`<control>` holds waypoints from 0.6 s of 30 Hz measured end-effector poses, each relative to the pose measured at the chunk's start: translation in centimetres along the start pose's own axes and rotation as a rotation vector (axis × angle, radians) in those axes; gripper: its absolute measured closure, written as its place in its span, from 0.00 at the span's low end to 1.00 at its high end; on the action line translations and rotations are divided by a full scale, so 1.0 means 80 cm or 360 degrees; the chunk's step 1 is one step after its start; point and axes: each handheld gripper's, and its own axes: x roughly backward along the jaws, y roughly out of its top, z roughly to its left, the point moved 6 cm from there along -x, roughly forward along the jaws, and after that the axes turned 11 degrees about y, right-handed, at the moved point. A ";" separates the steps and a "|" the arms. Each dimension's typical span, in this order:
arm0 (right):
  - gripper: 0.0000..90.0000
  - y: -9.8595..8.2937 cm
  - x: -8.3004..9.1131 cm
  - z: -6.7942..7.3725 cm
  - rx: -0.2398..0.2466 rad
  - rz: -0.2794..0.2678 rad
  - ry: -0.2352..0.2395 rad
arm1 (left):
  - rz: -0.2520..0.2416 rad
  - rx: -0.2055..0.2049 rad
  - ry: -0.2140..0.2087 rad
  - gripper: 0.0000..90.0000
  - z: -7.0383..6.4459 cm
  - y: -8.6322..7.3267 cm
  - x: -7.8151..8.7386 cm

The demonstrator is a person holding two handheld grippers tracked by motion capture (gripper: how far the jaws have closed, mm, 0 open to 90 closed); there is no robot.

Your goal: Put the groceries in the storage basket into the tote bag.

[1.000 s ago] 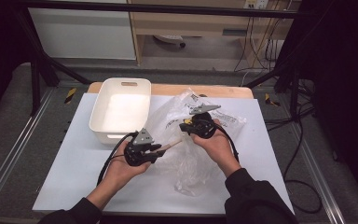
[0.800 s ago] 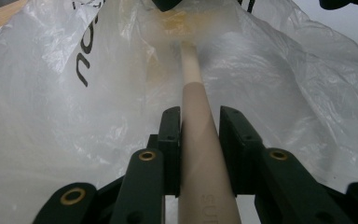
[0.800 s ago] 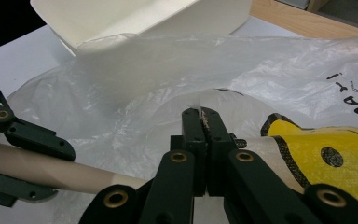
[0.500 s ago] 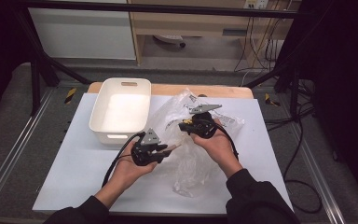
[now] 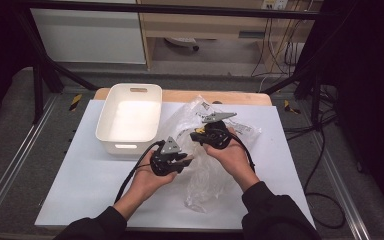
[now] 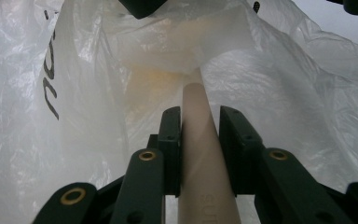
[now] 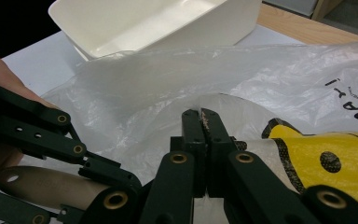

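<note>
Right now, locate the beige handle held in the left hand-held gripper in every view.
High view: beige handle pokes rightward from the left hand-held gripper, centre.
Left gripper view: bottom centre, between the jaws, its far end inside the plastic bag.
Right gripper view: bottom left.
Shared landmark: the plastic bag.

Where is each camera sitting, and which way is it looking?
High view: above the person's side, looking forward and down on the table, white bin and plastic bag; forearms, hands and both grippers show.
Left gripper view: rides the left gripper, looking along its jaws, which hold a beige handle pointing into the bag.
Right gripper view: rides the right gripper, jaws pinching the bag, facing the bin; the other hand shows.
Shared: both gripper views see the bag and the handle.
</note>
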 end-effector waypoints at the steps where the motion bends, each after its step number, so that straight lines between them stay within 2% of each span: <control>1: 1.00 0.000 0.000 0.000 0.0002 0.0004 0.0000 | -0.0001 0.0003 0.0001 0.78 0.000 0.000 -0.001; 10: 1.00 -0.003 -0.003 0.005 -0.0007 0.0003 0.0016 | -0.0029 0.0032 0.0019 0.78 0.001 0.005 -0.012; 18: 1.00 0.000 0.000 0.008 0.0007 -0.0011 0.0021 | -0.0036 0.0030 0.0039 0.78 -0.001 0.004 -0.021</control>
